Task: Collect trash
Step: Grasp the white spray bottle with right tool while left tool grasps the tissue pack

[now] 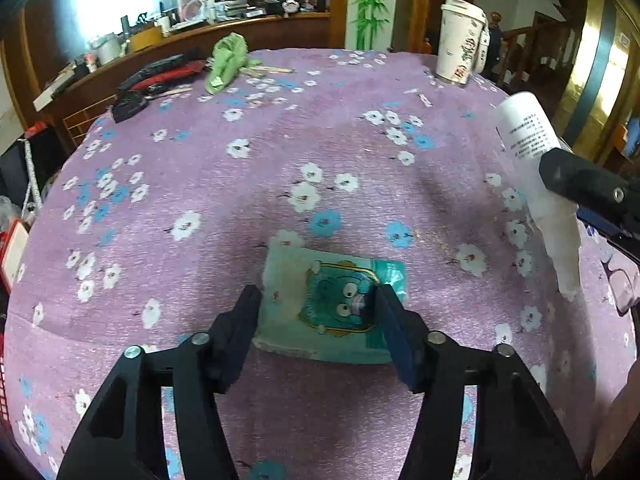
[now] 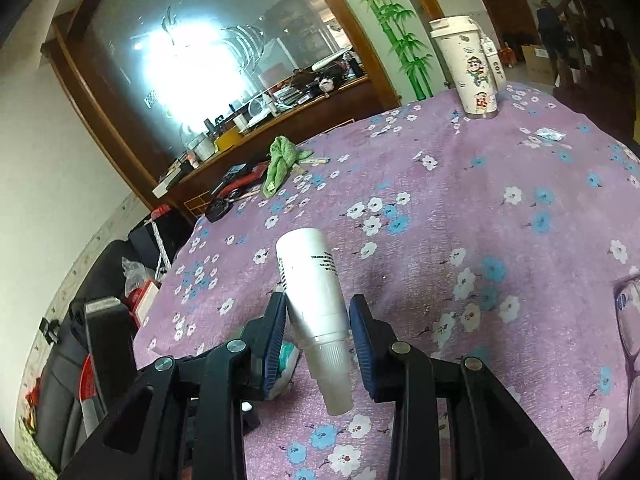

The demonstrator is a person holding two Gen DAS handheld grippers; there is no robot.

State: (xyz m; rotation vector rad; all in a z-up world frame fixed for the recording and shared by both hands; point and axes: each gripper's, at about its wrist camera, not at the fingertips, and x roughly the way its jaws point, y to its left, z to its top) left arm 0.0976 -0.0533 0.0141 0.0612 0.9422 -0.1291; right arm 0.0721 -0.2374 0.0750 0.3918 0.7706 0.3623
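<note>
1 tissue pack, soft teal plastic w/ a cartoon face, flat rectangle, lies on the tablecloth toward the near edge. Left gripper is down over it, 2 black fingers straddling the pack's sides; whether the pads actually press it can't be told.

1 white bottle, smooth plastic cylinder w/ black print and a clear ribbed cap end, is off the table, clamped betw. the right gripper's blue ridged pads; cap end points back toward the camera. In the left wrist view the same bottle hangs over the right edge of the table.

Tablecloth: purple, nubby fabric, white + blue flower print, covers a round table.

Far side: 1 tall white cup w/ lid and cartoon stickers, a smaller white bottle just beside it. Far-left edge: 1 crumpled green cloth, a few thin wooden sticks by it, some black and red items. 1 small silvery wrapper near the far-right edge. 1 pair of glasses at the right edge.
</note>
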